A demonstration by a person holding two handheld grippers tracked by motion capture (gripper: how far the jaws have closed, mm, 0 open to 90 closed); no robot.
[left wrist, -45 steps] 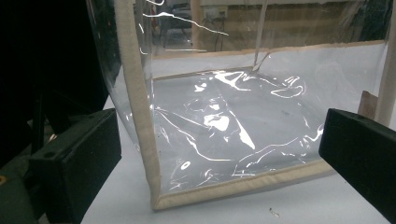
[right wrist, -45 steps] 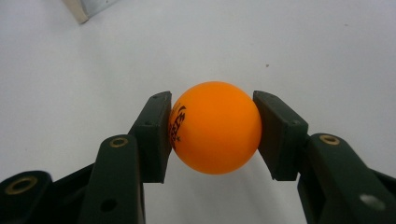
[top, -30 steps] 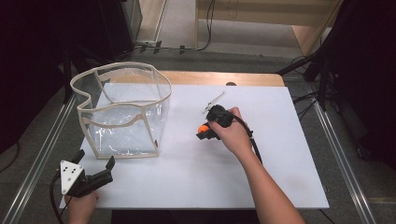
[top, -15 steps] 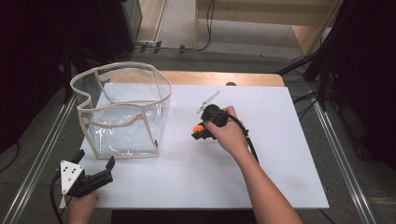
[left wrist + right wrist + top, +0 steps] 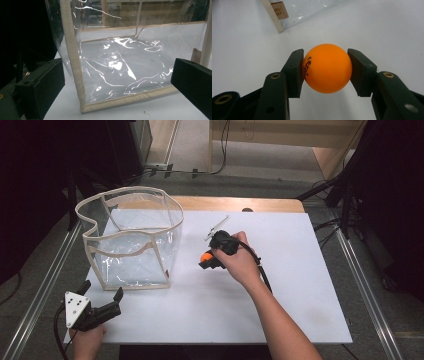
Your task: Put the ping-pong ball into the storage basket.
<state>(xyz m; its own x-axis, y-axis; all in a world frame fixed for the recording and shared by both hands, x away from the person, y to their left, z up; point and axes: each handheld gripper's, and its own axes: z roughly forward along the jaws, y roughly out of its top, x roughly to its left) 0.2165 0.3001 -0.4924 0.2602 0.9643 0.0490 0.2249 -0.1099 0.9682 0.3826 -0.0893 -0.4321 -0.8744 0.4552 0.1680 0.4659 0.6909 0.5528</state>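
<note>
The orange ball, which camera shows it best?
The right gripper view: the orange ball sits large and sharp, pressed between the right gripper jaws, its printed mark visible. The high view shows just a small orange spot by the hand. The left gripper view faces the clear bag.

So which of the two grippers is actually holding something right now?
The right gripper, beside the clear bag: its jaws clamp an orange ping-pong ball. The left gripper has open, empty jaws.

A white bench (image 5: 280, 285) carries a clear, cream-trimmed bag (image 5: 131, 240) standing just ahead of the left jaws, its bottom corner between them.
</note>
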